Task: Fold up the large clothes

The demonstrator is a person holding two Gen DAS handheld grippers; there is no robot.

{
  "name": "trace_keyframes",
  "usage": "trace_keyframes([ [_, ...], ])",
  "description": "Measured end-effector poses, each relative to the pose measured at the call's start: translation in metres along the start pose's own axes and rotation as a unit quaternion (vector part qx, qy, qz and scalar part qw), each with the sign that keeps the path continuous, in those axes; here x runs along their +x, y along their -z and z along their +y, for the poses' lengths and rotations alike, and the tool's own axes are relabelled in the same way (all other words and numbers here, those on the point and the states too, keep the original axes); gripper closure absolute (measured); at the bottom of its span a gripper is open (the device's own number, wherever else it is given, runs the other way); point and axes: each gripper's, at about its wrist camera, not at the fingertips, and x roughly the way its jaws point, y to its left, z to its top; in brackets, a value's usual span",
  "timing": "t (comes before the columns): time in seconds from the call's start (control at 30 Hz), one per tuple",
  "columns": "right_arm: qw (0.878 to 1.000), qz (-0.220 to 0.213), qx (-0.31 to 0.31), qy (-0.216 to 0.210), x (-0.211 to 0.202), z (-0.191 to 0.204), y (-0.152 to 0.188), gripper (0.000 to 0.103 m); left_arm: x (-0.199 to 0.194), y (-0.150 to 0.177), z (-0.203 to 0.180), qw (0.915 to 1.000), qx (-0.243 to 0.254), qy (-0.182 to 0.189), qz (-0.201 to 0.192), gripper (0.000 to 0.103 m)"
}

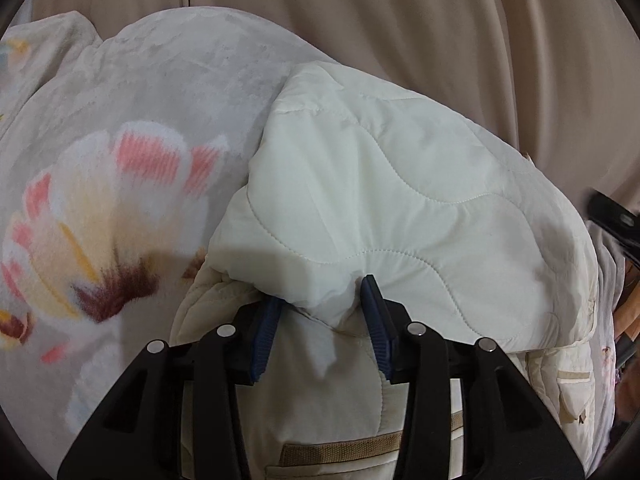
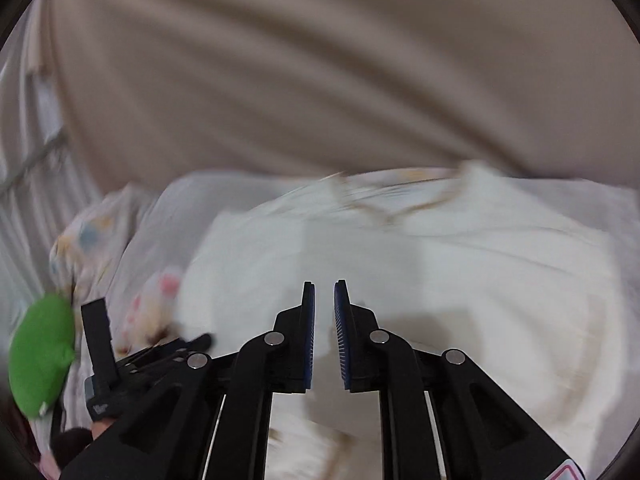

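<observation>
I am watching the left gripper (image 1: 320, 304) pinching a bunched fold of the cream quilted jacket (image 1: 400, 184); the blue pads (image 1: 372, 312) are pressing the fabric from both sides, so this tong is clenched on the garment. The jacket is lying on a grey floral blanket (image 1: 120, 184), with its wavy-stitched panel folded over toward the left gripper and a tan-trimmed pocket (image 1: 340, 452) showing at the bottom of the left wrist view. Behind the blanket, beige curtains (image 1: 400, 12) are hanging in folds.

I am seeing the right gripper (image 2: 324, 292) hovering above the jacket (image 2: 460, 264) in a heavily blurred view. Its jaws are standing nearly together with only a narrow slit between the pads, and nothing is sitting between them, so this tong is empty and all but closed. At the left edge of the right wrist view, something bright green (image 2: 40, 356) is showing beside the blanket (image 2: 160, 216); I cannot tell what it is. The left gripper (image 2: 132, 360) is appearing there too, low and dark.
</observation>
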Motion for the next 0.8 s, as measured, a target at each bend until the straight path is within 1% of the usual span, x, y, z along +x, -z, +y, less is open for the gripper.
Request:
trace_keyframes([
  [0.03,0.999,0.021,-0.024,-0.012,0.03,0.024,-0.005,0.091,-0.002,0.001,0.002,1.0,0.0,0.0,0.0,0.062],
  [0.1,0.997,0.054,-0.042,-0.028,0.077,0.053,-0.006,0.091,-0.001,0.0,0.001,1.0,-0.001,0.001,0.0,0.062],
  [0.13,0.996,0.067,-0.048,-0.035,0.089,0.062,0.0,0.092,-0.001,0.001,0.002,1.0,-0.001,0.001,0.0,0.062],
  [0.17,0.995,0.079,-0.053,-0.032,0.11,0.07,-0.001,0.093,0.0,0.0,0.002,1.0,-0.002,0.001,0.002,0.062],
  [0.2,0.994,0.084,-0.058,-0.03,0.125,0.073,0.0,0.094,0.002,0.0,0.003,1.0,-0.002,0.002,0.003,0.062],
  [0.23,0.994,0.088,-0.064,-0.029,0.135,0.074,0.001,0.103,0.002,0.0,0.004,1.0,-0.003,0.003,0.004,0.062],
  [0.3,0.994,0.09,-0.062,-0.025,0.153,0.063,-0.008,0.103,0.003,0.0,0.005,1.0,-0.004,0.006,0.005,0.062],
  [0.33,0.995,0.085,-0.054,-0.021,0.156,0.053,-0.012,0.103,0.003,0.0,0.004,1.0,-0.004,0.006,0.006,0.062],
  [0.37,0.997,0.07,-0.042,0.003,0.151,0.034,-0.02,0.103,0.003,0.0,0.005,0.9999,-0.005,0.007,0.006,0.062],
  [0.4,0.998,0.059,-0.027,0.023,0.145,0.016,-0.025,0.103,0.004,0.0,0.005,0.9999,-0.006,0.009,0.006,0.062],
  [0.47,0.997,0.033,0.028,0.068,0.119,-0.033,-0.033,0.103,0.004,0.0,0.005,0.9999,-0.008,0.011,0.007,0.062],
  [0.5,0.995,0.02,0.05,0.089,0.102,-0.052,-0.033,0.097,0.003,0.0,0.006,0.9999,-0.01,0.012,0.007,0.062],
  [0.53,0.993,-0.001,0.07,0.099,0.075,-0.075,-0.03,0.089,0.003,0.0,0.006,0.9998,-0.011,0.013,0.007,0.062],
  [0.6,0.99,-0.032,0.085,0.111,0.025,-0.105,-0.015,0.086,0.003,-0.001,0.007,0.9998,-0.012,0.017,0.005,0.06],
  [0.63,0.988,-0.045,0.096,0.109,-0.007,-0.121,0.0,0.08,0.002,-0.002,0.008,0.9997,-0.014,0.022,0.004,0.059],
  [0.67,0.987,-0.052,0.108,0.103,-0.033,-0.134,0.016,0.069,0.0,-0.002,0.01,0.9994,-0.016,0.029,0.006,0.057],
  [0.7,0.986,-0.05,0.116,0.105,-0.054,-0.143,0.031,0.063,-0.005,-0.002,0.013,0.9993,-0.017,0.03,0.012,0.053],
  [0.73,0.986,-0.043,0.121,0.109,-0.078,-0.151,0.051,0.054,-0.011,-0.001,0.017,0.9993,-0.017,0.031,0.016,0.049],
  [0.77,0.986,-0.03,0.121,0.115,-0.108,-0.157,0.079,0.05,-0.024,0.003,0.022,0.9993,-0.016,0.029,0.02,0.039],
  [0.8,0.985,-0.018,0.121,0.119,-0.127,-0.161,0.099,0.046,-0.035,0.007,0.025,0.9992,-0.014,0.029,0.024,0.033],
])
